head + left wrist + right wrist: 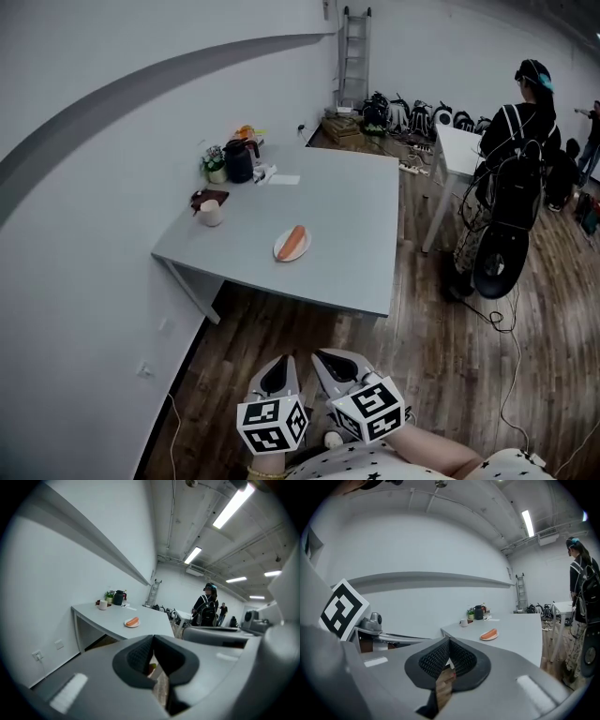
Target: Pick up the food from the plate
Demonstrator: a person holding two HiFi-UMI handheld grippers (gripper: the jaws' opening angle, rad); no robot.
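An orange sausage-shaped piece of food (293, 241) lies on a small white plate (281, 250) near the front of the grey table (347, 225). It also shows far off as the food (133, 621) in the left gripper view and the food (489, 634) in the right gripper view. Both grippers hang low over the wooden floor, well short of the table. My left gripper (278, 374) is shut with nothing in it. My right gripper (336, 365) beside it is shut and empty too.
At the table's far left stand a white cup (210, 213), a dark kettle (240, 160), a small plant (215, 164) and papers (284, 179). A person (511, 178) with a backpack stands right of the table by a white table (461, 150). A ladder (352, 52) leans at the back wall.
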